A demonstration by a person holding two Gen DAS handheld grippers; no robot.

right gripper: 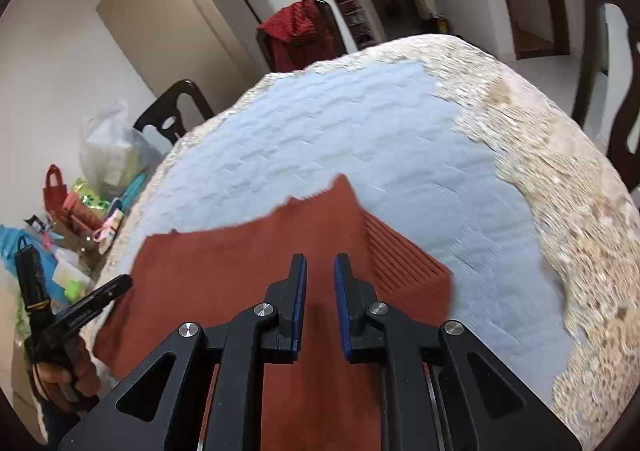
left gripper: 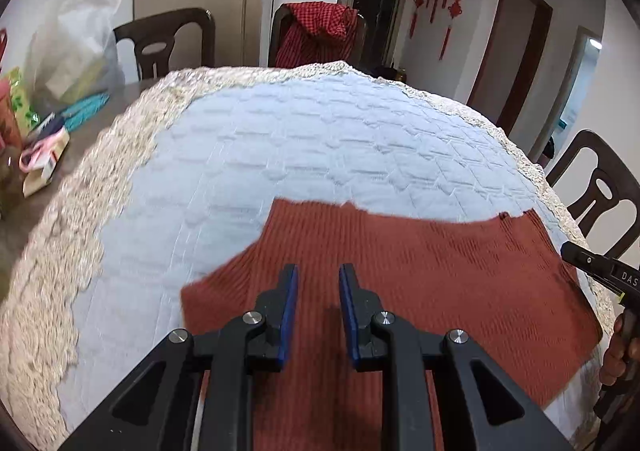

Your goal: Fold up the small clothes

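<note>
A rust-red ribbed knitted garment (left gripper: 400,263) lies flat on a pale blue quilted cloth with a cream lace border (left gripper: 280,139), which covers the table. The garment is on the near side of the cloth, close to the person, and its long axis runs from one side to the other, across the direction in which both claws point. The left gripper (left gripper: 319,283) hovers over the left part of the garment, near the sleeve that goes out toward the left edge. The right gripper (right gripper: 320,275) hovers over the right part, just beside the ribbed sleeve (right gripper: 404,263) that lies at an angle on that side. So each hand is nearer to its own end of the garment, and in my judgement the coming fold depends on taking these two ends together. The jaws of both claws stand a little apart, with a narrow gap between the blue pads. Nothing is between them, and the fabric is seen below, through the gap. Whether the fingertips touch the fabric, I cannot tell. Both claws hold nothing.
</note>
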